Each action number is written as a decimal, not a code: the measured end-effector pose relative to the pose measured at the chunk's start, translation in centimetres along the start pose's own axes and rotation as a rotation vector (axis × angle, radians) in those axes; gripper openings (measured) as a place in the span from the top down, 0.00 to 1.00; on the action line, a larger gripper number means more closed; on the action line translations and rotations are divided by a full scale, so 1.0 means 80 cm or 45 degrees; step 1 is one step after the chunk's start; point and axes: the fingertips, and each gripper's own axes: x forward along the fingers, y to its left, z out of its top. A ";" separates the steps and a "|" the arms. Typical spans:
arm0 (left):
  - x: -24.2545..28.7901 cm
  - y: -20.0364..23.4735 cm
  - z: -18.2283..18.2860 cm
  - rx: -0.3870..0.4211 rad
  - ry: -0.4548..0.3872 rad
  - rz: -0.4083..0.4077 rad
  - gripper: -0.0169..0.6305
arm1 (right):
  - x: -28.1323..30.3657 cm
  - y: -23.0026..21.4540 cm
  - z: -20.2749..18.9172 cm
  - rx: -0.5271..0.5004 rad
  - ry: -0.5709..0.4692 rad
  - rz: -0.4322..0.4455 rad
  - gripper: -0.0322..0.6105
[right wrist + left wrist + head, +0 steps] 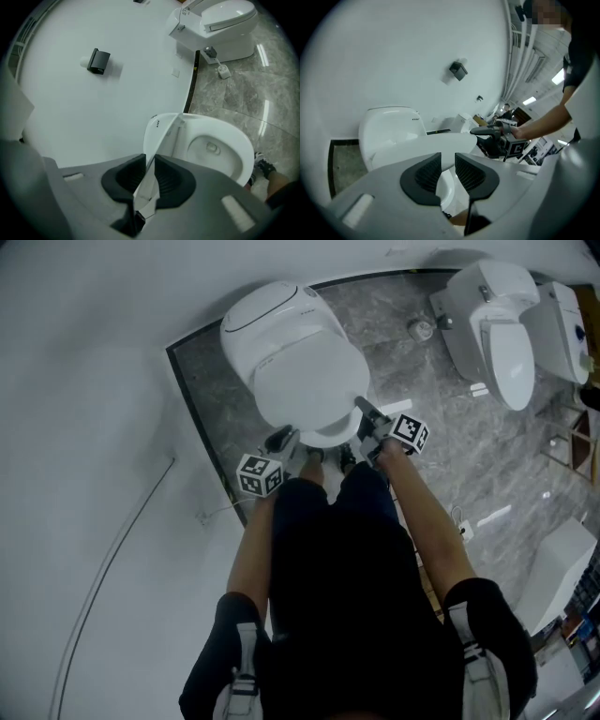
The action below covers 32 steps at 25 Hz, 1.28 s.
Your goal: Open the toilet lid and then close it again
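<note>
Toilet (267, 315): glossy white ceramic, rounded, in the upper middle of the head view, standing on a grey veined stone floor (450, 465).
Lid (314, 390): smooth white oval with a thin rim. Its front is lifted off the bowl, and its long axis runs from the hinge at upper left to the front at lower right.
Right gripper (149, 176): black ribbed pads pinch the lid's front edge.
Left gripper (448, 171): pads stand apart with nothing between them, near the lid's front.
Bowl (213, 150): uncovered; only its drain hole shows inside.
</note>
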 end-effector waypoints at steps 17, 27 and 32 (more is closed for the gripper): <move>-0.002 0.014 0.042 0.745 0.270 0.013 0.79 | 0.030 0.066 0.021 -0.090 -0.047 -0.046 0.83; 0.002 0.023 0.049 1.034 0.405 0.022 0.85 | 0.033 0.079 0.021 -0.249 -0.009 -0.122 0.79; 0.002 0.028 0.055 1.016 0.405 0.035 0.85 | 0.037 0.086 0.022 -0.380 0.034 -0.137 0.76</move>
